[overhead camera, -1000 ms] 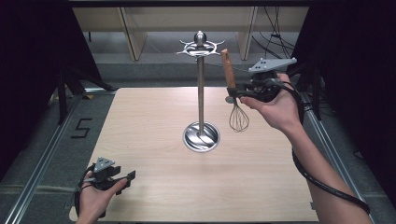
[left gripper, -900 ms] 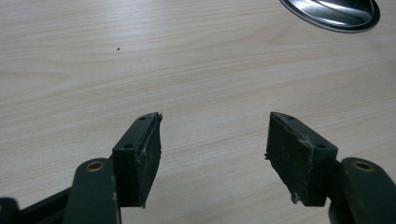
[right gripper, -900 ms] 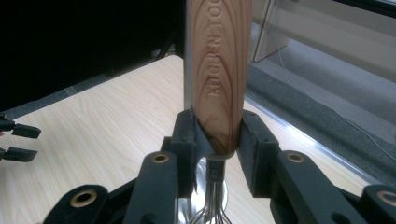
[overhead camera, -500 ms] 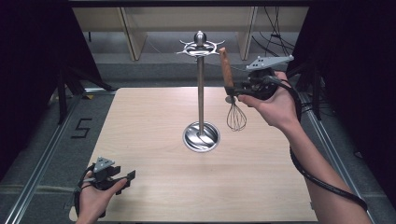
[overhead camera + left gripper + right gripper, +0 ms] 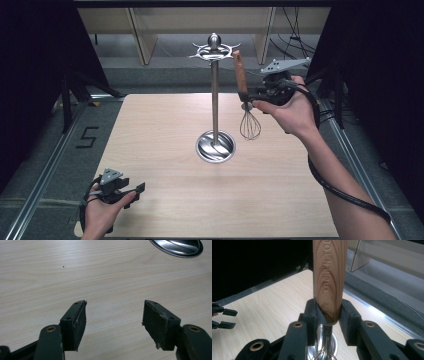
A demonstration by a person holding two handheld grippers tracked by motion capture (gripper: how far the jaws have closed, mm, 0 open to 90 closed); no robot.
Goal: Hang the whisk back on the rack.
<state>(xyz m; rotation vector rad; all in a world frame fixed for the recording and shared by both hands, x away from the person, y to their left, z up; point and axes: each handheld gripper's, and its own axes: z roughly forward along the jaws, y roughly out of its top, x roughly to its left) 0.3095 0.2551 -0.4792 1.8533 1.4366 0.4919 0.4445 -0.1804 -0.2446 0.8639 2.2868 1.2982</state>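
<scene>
A whisk with a wooden handle (image 5: 241, 74) and wire head (image 5: 250, 126) hangs upright in the air, right of the metal stand's pole (image 5: 215, 100). My right gripper (image 5: 248, 95) is shut on the handle's lower end; in the right gripper view both pads clamp the wooden handle (image 5: 329, 285) just above its metal neck. The stand has a hooked ring top (image 5: 214, 49) and a round shiny base (image 5: 215, 146). My left gripper (image 5: 136, 190) rests low at the table's front left corner, open, nothing between its jaws (image 5: 113, 322).
The light wooden table (image 5: 165, 125) spreads around the stand's base (image 5: 178, 247). Dark curtains flank both sides, and wooden shelving stands behind the far edge. A cable trails from the right gripper along the forearm (image 5: 340, 185).
The right gripper with the whisk has drifted slightly left and up, toward the stand's hooked top. The left gripper has stayed put.
</scene>
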